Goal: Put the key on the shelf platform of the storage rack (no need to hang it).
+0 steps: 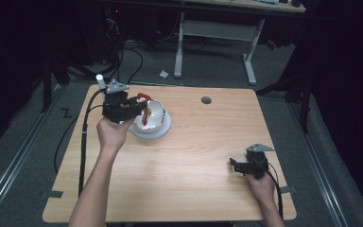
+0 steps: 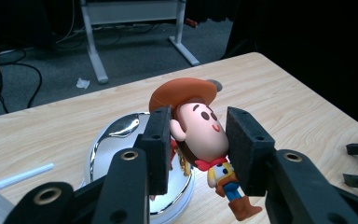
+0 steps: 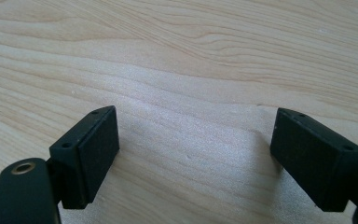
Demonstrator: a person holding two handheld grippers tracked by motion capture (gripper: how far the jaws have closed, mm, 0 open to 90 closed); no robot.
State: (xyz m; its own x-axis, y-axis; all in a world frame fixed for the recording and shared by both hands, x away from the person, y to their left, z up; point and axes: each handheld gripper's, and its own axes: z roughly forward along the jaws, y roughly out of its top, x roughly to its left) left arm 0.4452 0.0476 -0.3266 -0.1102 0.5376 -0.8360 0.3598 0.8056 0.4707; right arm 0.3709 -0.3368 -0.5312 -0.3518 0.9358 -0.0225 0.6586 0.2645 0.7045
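Pads of left tongs [image 2: 198, 151] clamp cowboy figure [image 2: 204, 140], hiding its sides; right tongs [image 3: 196, 158] gape.

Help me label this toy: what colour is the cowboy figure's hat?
Orange-brown, on the big-headed plastic cowboy figure's hat; clearest in the left gripper view.

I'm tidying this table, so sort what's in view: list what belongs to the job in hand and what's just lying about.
In the job:
- cowboy figure, clamped by its head in the left gripper
- shiny metal bowl on the white base beside it

Lying about:
- right gripper, open over bare table
- white stick on the table
- crumpled paper on the floor
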